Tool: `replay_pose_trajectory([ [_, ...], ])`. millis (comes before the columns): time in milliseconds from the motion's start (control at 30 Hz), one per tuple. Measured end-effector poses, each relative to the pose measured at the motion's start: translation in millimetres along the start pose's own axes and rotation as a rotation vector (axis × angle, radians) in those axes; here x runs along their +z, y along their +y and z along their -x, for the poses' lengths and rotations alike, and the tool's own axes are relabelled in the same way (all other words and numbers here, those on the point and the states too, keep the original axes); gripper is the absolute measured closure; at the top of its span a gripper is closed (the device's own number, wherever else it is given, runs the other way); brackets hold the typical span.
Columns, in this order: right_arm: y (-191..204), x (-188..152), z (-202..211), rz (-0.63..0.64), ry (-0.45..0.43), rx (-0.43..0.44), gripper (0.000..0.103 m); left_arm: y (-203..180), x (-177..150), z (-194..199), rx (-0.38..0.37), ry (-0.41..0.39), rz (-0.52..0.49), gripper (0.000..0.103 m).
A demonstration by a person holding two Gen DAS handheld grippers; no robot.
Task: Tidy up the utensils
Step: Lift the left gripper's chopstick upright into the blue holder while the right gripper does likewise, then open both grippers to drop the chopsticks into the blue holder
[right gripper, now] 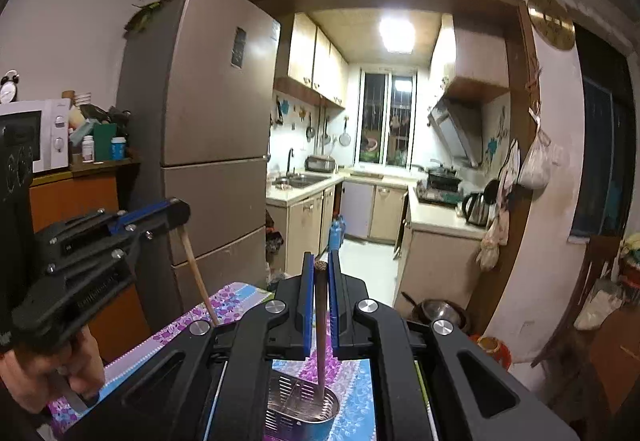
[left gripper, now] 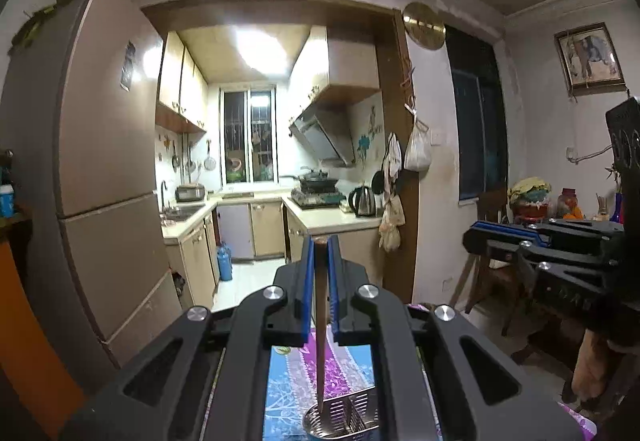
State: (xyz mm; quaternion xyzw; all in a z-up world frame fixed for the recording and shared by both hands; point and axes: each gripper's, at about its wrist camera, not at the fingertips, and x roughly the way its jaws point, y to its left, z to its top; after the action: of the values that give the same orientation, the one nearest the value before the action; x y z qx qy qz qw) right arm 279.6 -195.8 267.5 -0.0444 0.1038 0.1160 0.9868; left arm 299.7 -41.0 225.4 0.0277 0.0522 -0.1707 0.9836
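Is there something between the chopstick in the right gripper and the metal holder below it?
Nothing visible blocks it. The brown wooden chopstick held by the right gripper hangs down with its tip already at the mouth of the perforated steel utensil holder; only the holder's inner divider sits just left of the tip.

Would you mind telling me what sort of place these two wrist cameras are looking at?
Most likely a home dining area opening onto a small kitchen: a tall refrigerator beside the doorway, a range hood over the stove, and a microwave on a side cabinet.
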Motion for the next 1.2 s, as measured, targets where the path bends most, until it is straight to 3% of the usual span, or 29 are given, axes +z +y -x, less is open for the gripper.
replay_pose_trajectory([
  [300, -8.3, -36.1, -49.6, -0.05, 0.089, 0.025, 0.095, 10.8, -37.9, -43.1, -0.011, 0.096, 0.055, 0.098],
  [667, -12.7, -73.1, -73.6, -0.085, 0.157, 0.026, 0.095, 19.4, -69.5, -69.3, -0.007, 0.193, 0.07, 0.097],
  [700, -12.5, -75.1, -74.8, -0.087, 0.16, 0.026, 0.095, 19.6, -70.6, -70.6, -0.006, 0.197, 0.07, 0.095],
  [800, -10.8, -77.6, -73.3, -0.091, 0.156, 0.024, 0.093, 20.3, -70.9, -65.6, -0.003, 0.191, 0.069, 0.078],
  [900, -11.0, -76.1, -59.7, -0.098, 0.119, 0.018, 0.085, 20.2, -68.3, -47.0, -0.005, 0.17, 0.07, 0.069],
  [1033, -13.0, -81.0, -15.5, -0.098, 0.038, 0.037, 0.084, 21.6, -86.7, 16.6, -0.015, 0.134, 0.064, 0.047],
  [1100, -12.9, -92.9, 18.6, -0.089, -0.015, 0.051, 0.08, 21.6, -116.1, 68.1, -0.015, 0.116, 0.042, 0.042],
  [1200, -9.4, -137.9, 83.7, -0.094, -0.092, 0.057, 0.076, 17.7, -170.8, 128.8, -0.016, 0.143, 0.027, 0.04],
])
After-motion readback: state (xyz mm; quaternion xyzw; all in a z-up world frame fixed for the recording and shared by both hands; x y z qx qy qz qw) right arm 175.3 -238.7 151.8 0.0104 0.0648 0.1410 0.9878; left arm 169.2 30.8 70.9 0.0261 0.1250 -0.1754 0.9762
